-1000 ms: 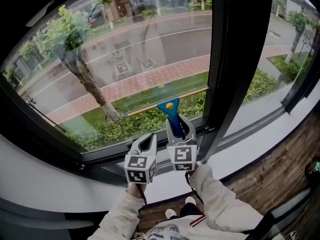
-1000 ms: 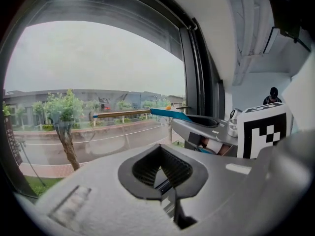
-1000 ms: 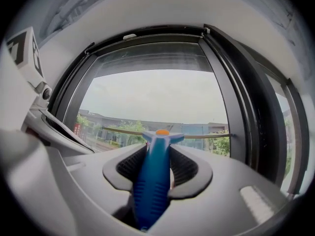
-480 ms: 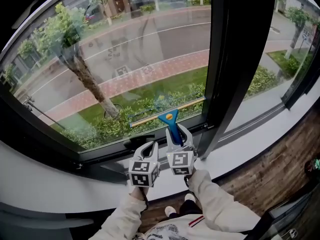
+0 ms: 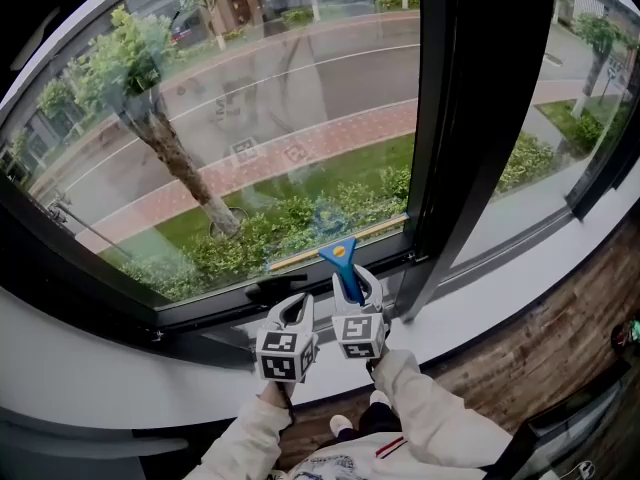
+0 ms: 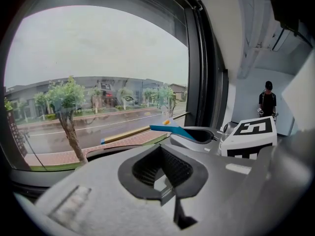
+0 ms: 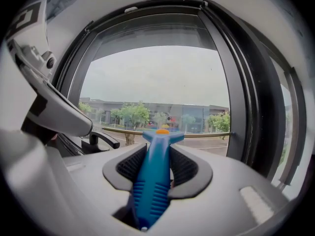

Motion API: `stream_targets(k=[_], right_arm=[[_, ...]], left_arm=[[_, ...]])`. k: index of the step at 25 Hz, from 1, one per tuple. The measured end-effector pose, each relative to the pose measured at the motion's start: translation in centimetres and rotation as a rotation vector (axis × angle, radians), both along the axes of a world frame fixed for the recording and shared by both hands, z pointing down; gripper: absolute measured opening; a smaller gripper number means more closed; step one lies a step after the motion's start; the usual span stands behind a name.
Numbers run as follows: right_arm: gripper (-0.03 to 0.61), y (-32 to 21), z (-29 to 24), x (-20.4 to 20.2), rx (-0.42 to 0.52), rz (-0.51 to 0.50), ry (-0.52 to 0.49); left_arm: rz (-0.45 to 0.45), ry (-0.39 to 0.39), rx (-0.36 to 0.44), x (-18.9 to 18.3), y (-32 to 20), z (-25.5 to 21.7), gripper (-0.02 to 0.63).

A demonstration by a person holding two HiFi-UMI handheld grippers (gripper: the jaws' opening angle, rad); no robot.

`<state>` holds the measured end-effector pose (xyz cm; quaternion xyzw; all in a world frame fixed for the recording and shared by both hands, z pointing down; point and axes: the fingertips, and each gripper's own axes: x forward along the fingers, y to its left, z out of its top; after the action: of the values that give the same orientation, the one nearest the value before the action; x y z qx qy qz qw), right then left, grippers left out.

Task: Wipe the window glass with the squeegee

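The right gripper [image 7: 157,163] clamps its fingers on the blue handle of the squeegee [image 5: 345,258], whose blade lies just beyond the fingertips, along the bottom edge of the window glass [image 5: 250,118] (by the dark frame post [image 5: 470,118]). The left gripper [image 6: 162,168], just beside it, has its fingers drawn together on nothing.

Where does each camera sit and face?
Head view: on the head, looking steeply down at the glass; both sleeves, left gripper and right gripper show.
Left gripper view: rides that gripper, facing the glass over shut, empty jaws.
Right gripper view: faces the glass over jaws gripping the squeegee.
All three share the squeegee.
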<state>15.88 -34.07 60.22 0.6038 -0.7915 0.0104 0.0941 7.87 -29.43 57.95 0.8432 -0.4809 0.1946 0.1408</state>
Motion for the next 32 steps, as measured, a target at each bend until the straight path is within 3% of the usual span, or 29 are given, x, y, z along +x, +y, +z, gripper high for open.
stream_targets(k=[15,24,32], right_arm=[[0.149,0.1,4.5,-0.3,-0.091,-0.013,0.009],[0.149,0.3,4.5,-0.3,-0.114,-0.020,-0.023],[0.149,0.7,4.7,-0.1,-0.083,-0.033,-0.024]], left_arm=[[-0.039,-0.005,-0.021,0.3,-0.1,1.1,-0.002],[-0.080,-0.017,-0.034,0.2,0.1,1.2,-0.002],[-0.117,-0.045,0.030,0.0,-0.3,0.5,-0.002]])
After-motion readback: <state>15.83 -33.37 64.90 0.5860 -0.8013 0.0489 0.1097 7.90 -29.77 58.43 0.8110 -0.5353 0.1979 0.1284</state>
